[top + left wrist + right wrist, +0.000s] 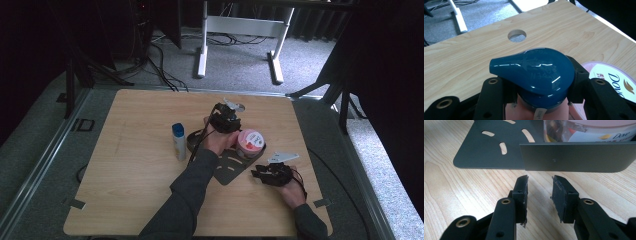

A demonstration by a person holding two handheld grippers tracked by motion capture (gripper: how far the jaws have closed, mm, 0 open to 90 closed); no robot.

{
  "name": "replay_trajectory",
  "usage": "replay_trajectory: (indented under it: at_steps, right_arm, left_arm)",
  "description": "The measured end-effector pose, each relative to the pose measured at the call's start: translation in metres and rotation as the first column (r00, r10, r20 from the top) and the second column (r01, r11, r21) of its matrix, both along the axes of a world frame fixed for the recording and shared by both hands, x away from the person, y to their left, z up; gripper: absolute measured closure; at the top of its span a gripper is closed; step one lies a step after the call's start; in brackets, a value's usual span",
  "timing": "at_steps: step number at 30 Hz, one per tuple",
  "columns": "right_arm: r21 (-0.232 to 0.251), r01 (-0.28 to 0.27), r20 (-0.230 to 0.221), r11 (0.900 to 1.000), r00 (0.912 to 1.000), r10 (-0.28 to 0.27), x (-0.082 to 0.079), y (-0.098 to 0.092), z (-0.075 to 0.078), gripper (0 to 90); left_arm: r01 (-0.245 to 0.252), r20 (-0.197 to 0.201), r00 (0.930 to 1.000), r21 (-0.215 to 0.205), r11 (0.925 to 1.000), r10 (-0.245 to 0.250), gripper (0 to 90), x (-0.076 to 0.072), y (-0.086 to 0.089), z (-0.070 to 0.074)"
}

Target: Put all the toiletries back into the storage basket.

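Observation:
My left gripper [539, 82] is shut on the glossy blue pump top [536, 68] of a pink bottle, gripping it from both sides. In the high view this gripper [223, 122] sits near the table's middle and covers the bottle. A pink Dove jar [250, 141] stands just to its right on a dark metal rack [227, 172]. My right gripper [540, 187] is open with nothing between its jaws. It rests low over the wood, facing the rack's upright wall [574, 157], with the jar [594, 131] behind that wall. In the high view it [260, 172] lies right of the rack.
A white bottle with a blue cap [178, 142] lies on the table left of my left hand. A round hole [517, 35] pierces the tabletop beyond the pump top. The rack's flat slotted base [486, 150] spreads out to the left. White desk legs [202, 55] stand on the floor beyond the table.

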State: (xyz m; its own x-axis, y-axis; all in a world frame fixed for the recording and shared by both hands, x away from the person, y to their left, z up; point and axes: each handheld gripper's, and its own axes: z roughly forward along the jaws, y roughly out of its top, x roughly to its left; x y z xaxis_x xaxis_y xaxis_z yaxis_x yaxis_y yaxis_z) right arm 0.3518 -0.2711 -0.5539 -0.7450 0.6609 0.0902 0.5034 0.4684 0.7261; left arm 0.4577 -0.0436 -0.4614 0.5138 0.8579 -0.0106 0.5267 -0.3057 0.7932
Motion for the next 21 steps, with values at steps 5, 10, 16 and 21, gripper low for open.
replay_trajectory:
  at_steps: [5, 10, 16, 21]
  right_arm:
    - [0.001, -0.001, 0.000, 1.000, 1.0000, 0.001, 0.0001, 0.0001, -0.0001, 65.2]
    - [0.000, -0.001, 0.000, 1.000, 1.0000, 0.001, 0.0000, 0.0004, 0.0000, 65.1]
    - [0.000, -0.003, 0.001, 1.000, 1.0000, 0.003, 0.0001, 0.0008, 0.0000, 65.1]
    - [0.000, -0.004, 0.001, 1.000, 1.0000, 0.004, 0.0002, 0.0009, -0.0001, 65.1]
  left_arm:
    - [-0.014, 0.000, 0.9999, -0.007, 0.9999, 0.014, 53.1, 0.0003, -0.0010, -0.0003]
    - [-0.014, 0.003, 0.9999, -0.010, 0.9998, 0.014, 53.0, -0.0002, -0.0008, -0.0009]
    - [-0.012, 0.008, 0.9999, -0.011, 0.9999, 0.012, 53.0, -0.0013, -0.0003, -0.0017]
    - [-0.012, 0.012, 0.9999, -0.014, 0.9998, 0.012, 53.0, -0.0026, 0.0001, -0.0024]
